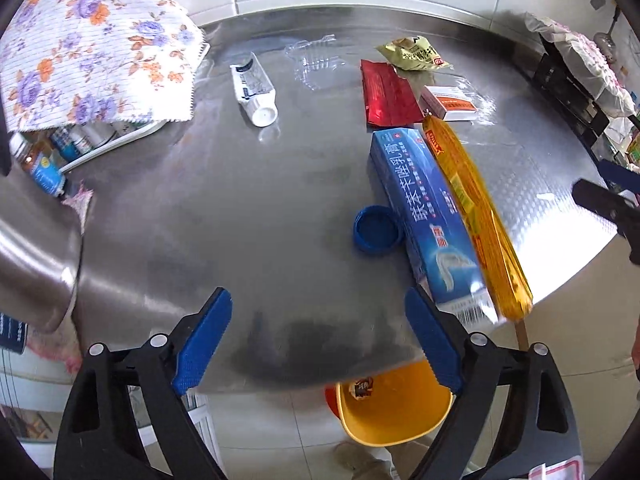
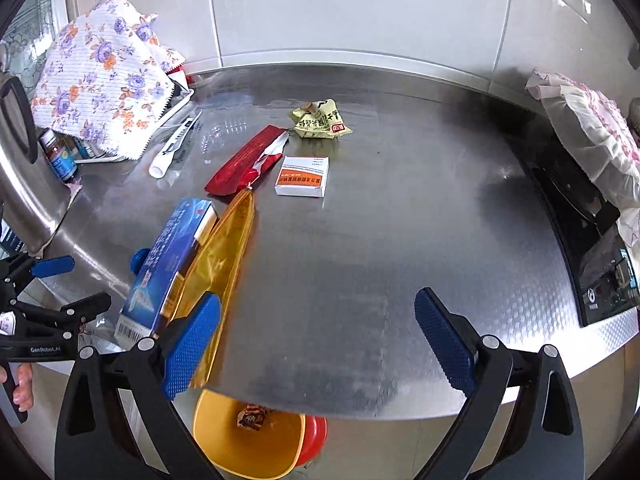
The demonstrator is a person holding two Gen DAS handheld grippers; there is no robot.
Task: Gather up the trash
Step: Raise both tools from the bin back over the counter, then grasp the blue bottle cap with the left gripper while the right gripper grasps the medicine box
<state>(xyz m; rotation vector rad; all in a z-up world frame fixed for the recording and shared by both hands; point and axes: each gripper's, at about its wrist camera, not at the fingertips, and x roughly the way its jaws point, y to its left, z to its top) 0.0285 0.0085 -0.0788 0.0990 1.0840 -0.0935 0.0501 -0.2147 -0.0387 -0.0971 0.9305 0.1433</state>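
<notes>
Trash lies scattered on the steel table [image 1: 248, 216]: blue carton [image 1: 428, 220] and orange wrapper [image 1: 476, 216] side by side, both overhanging the near edge; red wrapper [image 1: 386, 94], small white box [image 1: 448, 103], yellow-green packet [image 1: 414, 54], white tube [image 1: 256, 90] and blue cap [image 1: 376, 230] farther in. Yellow bin [image 2: 248, 440] sits on the floor under the near edge, one crumpled wrapper [image 2: 251, 417] already inside.

Risks, as I judge them:
- The carton and orange wrapper hang past the edge; a careless brush could tip them off and past the bin.
- The two lie touching, so closing on one may drag the other.
- The cap is low and round (likely to skid on bare steel).
- Floral cloth [image 1: 96, 40] covers bottles that are not trash; keep clear.

Pose: left gripper [image 1: 318, 340] spread wide, nothing between its pads, angled steeply down over the table's near edge. Right gripper [image 2: 318, 344] likewise spread and empty, pitched down beside the orange wrapper.
</notes>
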